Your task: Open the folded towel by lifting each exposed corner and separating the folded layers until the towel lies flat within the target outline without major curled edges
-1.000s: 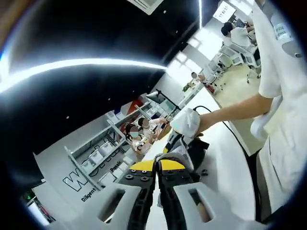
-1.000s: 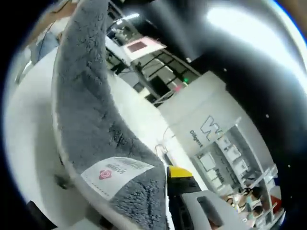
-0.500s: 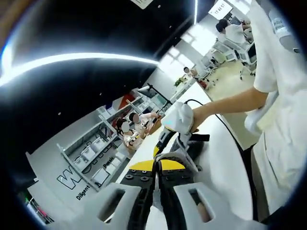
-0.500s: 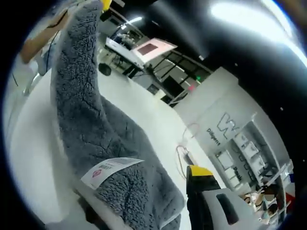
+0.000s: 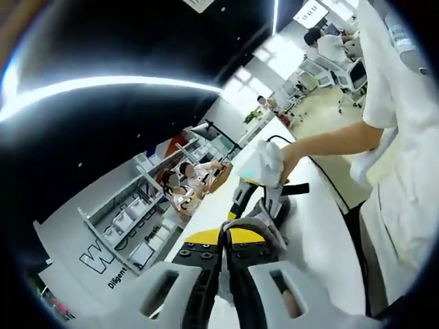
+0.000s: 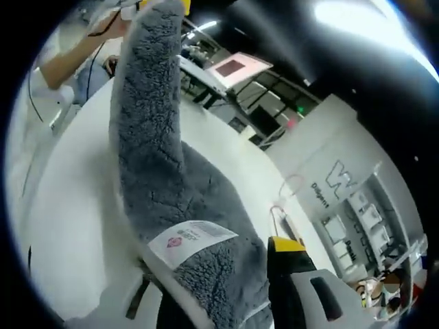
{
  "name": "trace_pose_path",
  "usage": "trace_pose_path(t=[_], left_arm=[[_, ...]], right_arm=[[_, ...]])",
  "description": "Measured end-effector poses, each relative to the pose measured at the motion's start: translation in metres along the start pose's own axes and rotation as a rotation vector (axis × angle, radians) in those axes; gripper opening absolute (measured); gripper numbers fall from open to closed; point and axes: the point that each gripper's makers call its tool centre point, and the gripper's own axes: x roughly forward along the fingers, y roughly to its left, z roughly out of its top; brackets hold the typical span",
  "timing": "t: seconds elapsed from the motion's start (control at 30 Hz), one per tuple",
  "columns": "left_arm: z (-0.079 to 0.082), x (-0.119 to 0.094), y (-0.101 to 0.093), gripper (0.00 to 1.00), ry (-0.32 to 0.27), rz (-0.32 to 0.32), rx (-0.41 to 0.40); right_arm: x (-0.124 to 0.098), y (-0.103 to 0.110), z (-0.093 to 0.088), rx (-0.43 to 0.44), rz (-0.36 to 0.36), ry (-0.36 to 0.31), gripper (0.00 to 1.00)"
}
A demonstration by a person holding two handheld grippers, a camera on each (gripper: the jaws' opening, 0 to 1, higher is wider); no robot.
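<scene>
Towel (image 6: 164, 185) runs as one long grey band between my two claws, and that span is what the coming move turns on. On the left side, my left claw (image 5: 225, 241) has its yellow-tipped jaws pressed together; a thin sliver of pale cloth seems caught between them, though I cannot be sure of it from the left gripper view. Further along that view my right claw (image 5: 264, 209) sits ahead over the white surface (image 5: 322, 233), with my gloved hand (image 5: 264, 163) on it. In the right gripper view the towel's near end, with its white label (image 6: 192, 240), lies bunched across my right claw's jaws and hides whether they grip, and its far end rises away up-left. I judge the long axis points claw to claw, so spreading means drawing the two apart.
</scene>
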Motion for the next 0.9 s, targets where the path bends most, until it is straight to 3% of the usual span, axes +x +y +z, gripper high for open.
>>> trace_pose_path(t=[0.1,0.33,0.47,0.9], left_arm=[[-0.006,-0.008,0.018,0.02,0.015,0.050,-0.010],[-0.006,-0.026,0.054,0.02,0.003,0.138,-0.024],[-0.001,-0.030,0.065,0.02,-0.026,0.155,-0.032],[-0.003,-0.030,0.080,0.02,-0.040,0.182,-0.021]], right_arm=[[-0.003,-0.001,-0.002,0.000,-0.010,0.008,0.41],[-0.018,-0.010,-0.037,0.034,-0.059,0.117,0.40],[-0.030,-0.014,-0.048,0.050,-0.080,0.137,0.39],[-0.055,-0.029,-0.070,0.101,-0.145,0.175,0.31]])
